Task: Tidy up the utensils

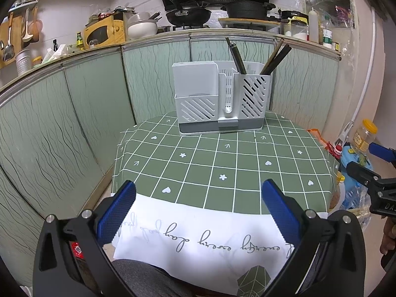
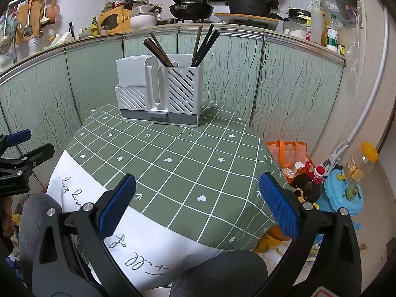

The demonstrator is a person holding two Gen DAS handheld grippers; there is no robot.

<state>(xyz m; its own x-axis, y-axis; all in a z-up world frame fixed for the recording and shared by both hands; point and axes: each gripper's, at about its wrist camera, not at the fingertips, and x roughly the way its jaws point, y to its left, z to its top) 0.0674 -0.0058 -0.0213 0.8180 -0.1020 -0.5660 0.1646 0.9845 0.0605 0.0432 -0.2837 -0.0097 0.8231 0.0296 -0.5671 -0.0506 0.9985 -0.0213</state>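
Kitchen setting: a worktop (image 1: 222, 163) with green checked cloth carries a white utensil holder (image 1: 220, 99) at its far edge, chopsticks (image 2: 203, 47) standing inside. Left gripper (image 1: 198, 212) and right gripper (image 2: 198, 203) hover at the near edge, well apart from the holder, fingers spread wide, empty.

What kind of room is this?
Most likely a home kitchen: a wok sits on a stove on the counter, ladles hang on the wall, and a chopstick holder stands on the table.
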